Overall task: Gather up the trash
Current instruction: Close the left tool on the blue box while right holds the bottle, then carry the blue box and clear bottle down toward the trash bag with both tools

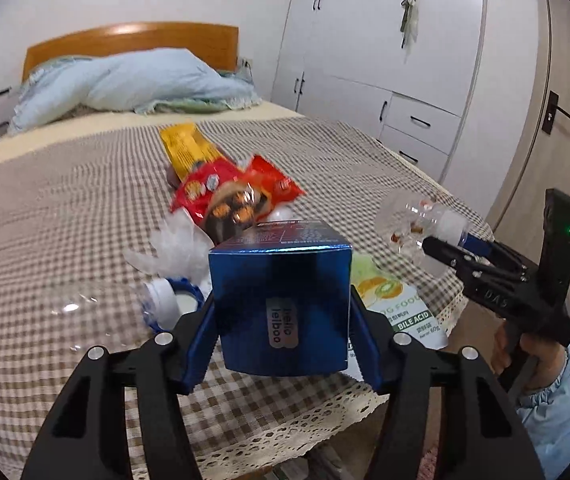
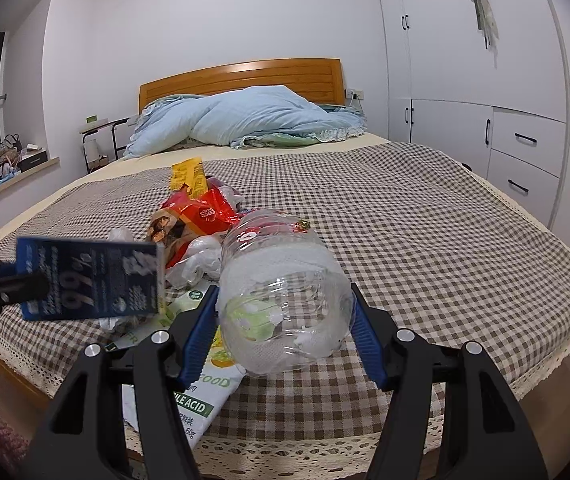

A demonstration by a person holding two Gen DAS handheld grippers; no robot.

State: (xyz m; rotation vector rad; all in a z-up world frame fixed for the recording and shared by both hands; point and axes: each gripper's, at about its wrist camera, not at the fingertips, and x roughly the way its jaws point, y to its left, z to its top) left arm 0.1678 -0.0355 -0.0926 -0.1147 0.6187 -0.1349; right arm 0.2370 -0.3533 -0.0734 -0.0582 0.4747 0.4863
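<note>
Left gripper [image 1: 281, 320] clamps blue box [image 1: 281, 300]; right gripper [image 2: 285, 320] clamps clear bottle [image 2: 281, 292].

Bedroom, wood headboard [image 2: 241, 76], checked bedspread [image 2: 425, 220], white wardrobe [image 2: 465, 60] at rt.

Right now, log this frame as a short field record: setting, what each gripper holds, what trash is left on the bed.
setting: bed with a checked cover
left gripper: shut on blue carton, lifted off the bed
right gripper: shut on clear plastic bottle, gripped across its body, lifted
trash left on bed: red snack bag, yellow wrapper, crumpled clear plastic, green and white pouch, second clear bottle
bin: none in view
</note>
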